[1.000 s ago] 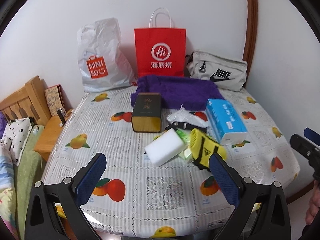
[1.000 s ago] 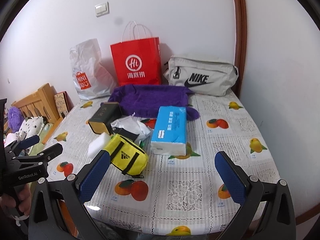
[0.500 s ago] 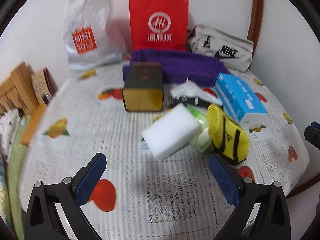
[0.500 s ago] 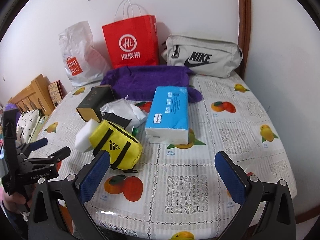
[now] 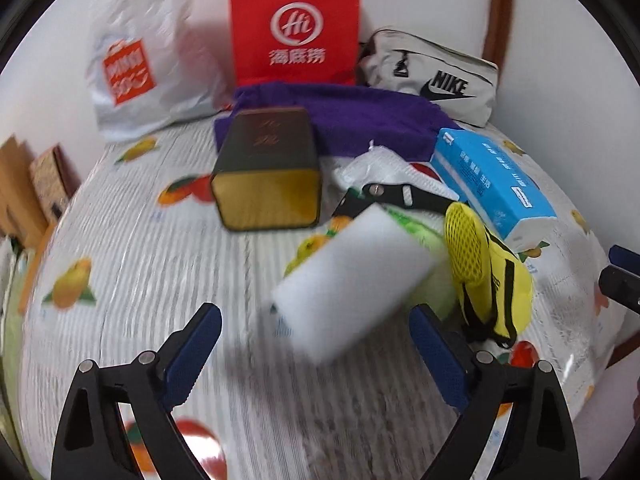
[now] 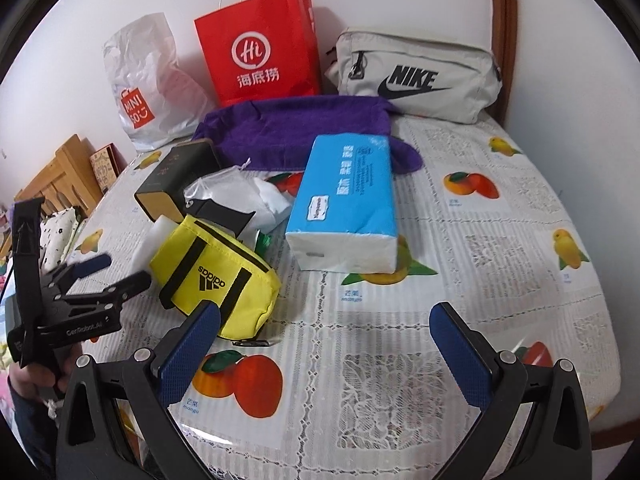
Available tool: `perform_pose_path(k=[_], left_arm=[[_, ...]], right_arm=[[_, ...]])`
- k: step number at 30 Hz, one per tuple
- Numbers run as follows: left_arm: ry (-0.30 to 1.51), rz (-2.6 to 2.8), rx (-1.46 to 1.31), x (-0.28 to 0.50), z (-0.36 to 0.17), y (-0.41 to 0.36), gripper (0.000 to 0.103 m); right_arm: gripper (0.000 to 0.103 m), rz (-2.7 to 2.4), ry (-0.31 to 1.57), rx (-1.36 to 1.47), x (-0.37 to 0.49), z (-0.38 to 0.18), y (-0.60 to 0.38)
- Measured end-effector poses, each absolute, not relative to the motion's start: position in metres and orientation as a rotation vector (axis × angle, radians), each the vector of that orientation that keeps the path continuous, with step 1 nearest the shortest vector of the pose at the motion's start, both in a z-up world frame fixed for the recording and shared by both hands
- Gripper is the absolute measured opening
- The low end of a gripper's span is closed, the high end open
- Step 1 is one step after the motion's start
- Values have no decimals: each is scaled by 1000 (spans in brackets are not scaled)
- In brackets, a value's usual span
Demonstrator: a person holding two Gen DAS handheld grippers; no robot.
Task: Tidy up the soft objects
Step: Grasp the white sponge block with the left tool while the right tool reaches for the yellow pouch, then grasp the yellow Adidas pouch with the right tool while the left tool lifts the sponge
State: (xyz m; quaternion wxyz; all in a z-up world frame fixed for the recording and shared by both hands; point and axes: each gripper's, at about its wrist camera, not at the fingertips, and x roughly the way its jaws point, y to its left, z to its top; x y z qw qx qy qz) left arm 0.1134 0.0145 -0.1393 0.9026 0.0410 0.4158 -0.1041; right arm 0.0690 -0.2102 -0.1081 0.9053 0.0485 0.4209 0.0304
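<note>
on the table (image 6: 500,240), from left: left gripper (image 5: 316,334) wide open, jaws just closing a little, nothing held, white sponge (image 5: 352,280) just ahead. then yellow pouch (image 6: 216,276), touching sponge. then blue tissue pack (image 6: 348,204). right gripper (image 6: 324,344) wide open, empty, beside pouch.

Glossy fruit-print plastic cover on the surface (image 6: 460,240); matt white foam block (image 5: 352,284); fuzzy purple cloth towel (image 6: 304,128); yellow nylon mesh-ended pouch (image 6: 216,276); shiny red paper bag (image 6: 260,48).
</note>
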Motion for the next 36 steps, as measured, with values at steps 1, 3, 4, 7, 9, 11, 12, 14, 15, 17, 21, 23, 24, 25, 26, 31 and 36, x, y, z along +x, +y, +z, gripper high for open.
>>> perform_pose_path(k=[1,3,4,7,9,11,12,14,15,17,21,23,24,25,26,31,36], left_arm=[[850,-228,108,117,-140,11,95],[841,-254,136,123,-142,6,95],[840,-273,144,126,-143,4,95],[838,-332,153,130,-147,0,80],[841,-368,137,131,-147,1,74],[837,-381,116,129,-145,4,72],[839,-386,100,128,-143,8,72],[841,-380,77,126,-141,15,72],[840,-370,72,126,-140,19,72],[846,-354,68,124,-139,25,72],[856,-345,45,122,-139,37,72],[858,-346,39,121,-140,38,72],[862,-349,37,121,-141,37,72],[866,-353,38,121,-142,37,72],[868,-354,40,121,-143,36,72],[869,-354,46,119,-145,34,73],[875,-356,31,119,-144,35,73]], right_arm=[[103,74,873,103,71,-110,-209],[103,105,878,102,76,-114,-205],[103,122,884,97,78,-116,-201],[103,165,901,89,85,-122,-193],[103,190,910,94,90,-126,-188],[103,208,925,99,96,-131,-184],[103,212,932,99,99,-133,-181],[103,225,950,98,105,-137,-176],[103,231,957,97,107,-140,-173],[103,251,961,103,110,-141,-168],[103,305,937,72,110,-140,-151],[103,318,926,32,109,-140,-141],[103,327,921,15,110,-140,-135],[103,332,917,7,111,-140,-131],[103,335,913,1,112,-141,-127],[103,297,933,-63,124,-154,-115],[79,293,920,-54,126,-153,-122]])
